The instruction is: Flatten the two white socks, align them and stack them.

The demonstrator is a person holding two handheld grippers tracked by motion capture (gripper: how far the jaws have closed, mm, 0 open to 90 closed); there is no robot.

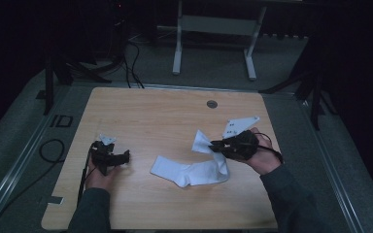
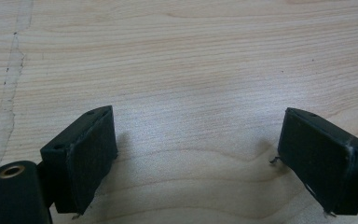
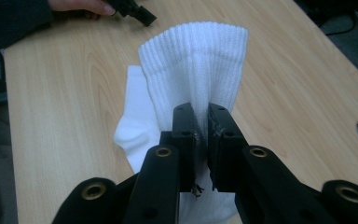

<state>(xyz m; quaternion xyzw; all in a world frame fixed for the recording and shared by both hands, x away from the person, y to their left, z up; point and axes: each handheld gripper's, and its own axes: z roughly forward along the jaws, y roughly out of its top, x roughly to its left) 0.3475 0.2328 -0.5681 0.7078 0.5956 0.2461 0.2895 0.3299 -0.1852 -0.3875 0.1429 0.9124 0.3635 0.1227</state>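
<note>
The right gripper (image 3: 202, 128) pinches the white sock (image 1: 194, 170) near its cuff, lifting that end off the desk (image 1: 150, 111). Well left, the left gripper (image 2: 196, 158) hangs spread over bare wood.

Sock (image 3: 193, 70): the stretch pinched in my right hand-held gripper (image 3: 203, 140) is hidden between the jaws; lower part cut off at the bottom edge of the right gripper view.
Tabletop (image 1: 150, 116): near edge partly covered by my sleeves.
Room beyond the tabletop: too dark to tell.
</note>
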